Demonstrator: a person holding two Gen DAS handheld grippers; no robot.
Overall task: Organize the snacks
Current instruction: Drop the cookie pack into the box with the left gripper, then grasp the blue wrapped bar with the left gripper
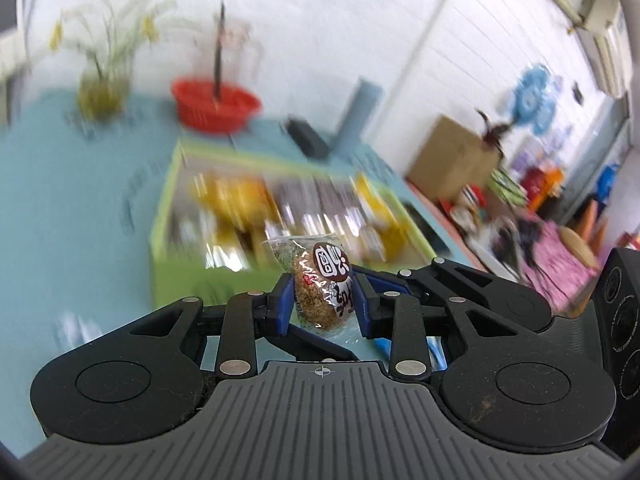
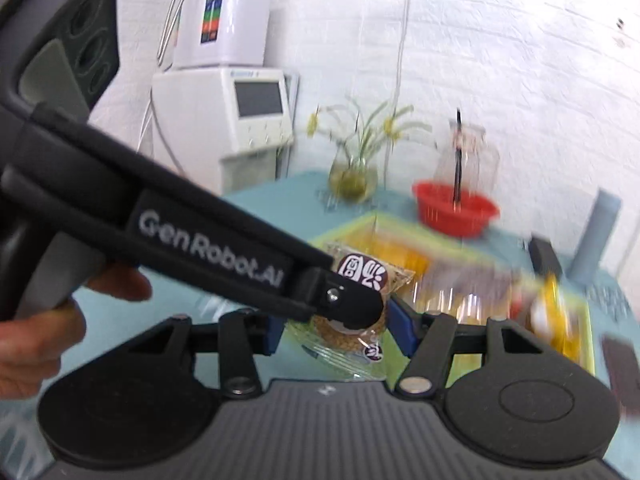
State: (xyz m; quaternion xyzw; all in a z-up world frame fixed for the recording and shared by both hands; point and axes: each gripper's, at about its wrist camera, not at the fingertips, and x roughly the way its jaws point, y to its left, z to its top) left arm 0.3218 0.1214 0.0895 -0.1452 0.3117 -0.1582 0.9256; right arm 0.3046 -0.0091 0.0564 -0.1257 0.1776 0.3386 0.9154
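Note:
My left gripper [image 1: 323, 300] is shut on a clear-wrapped sesame snack [image 1: 326, 288] with a brown round label, held above the blue table in front of a green snack box [image 1: 172, 216] full of yellow and brown packets. In the right wrist view the left gripper's black body [image 2: 208, 248] crosses the frame, and the same snack [image 2: 360, 280] sits between my right gripper's [image 2: 338, 330] blue pads; whether they press on it I cannot tell. The green box [image 2: 576, 300] lies just behind.
A red basket [image 1: 216, 108] and a glass vase with yellow flowers [image 1: 104, 92] stand at the table's far side. A black block [image 1: 308, 136] lies behind the box. A cardboard box [image 1: 452, 160] and toys sit to the right. White appliances [image 2: 224, 112] stand against the brick wall.

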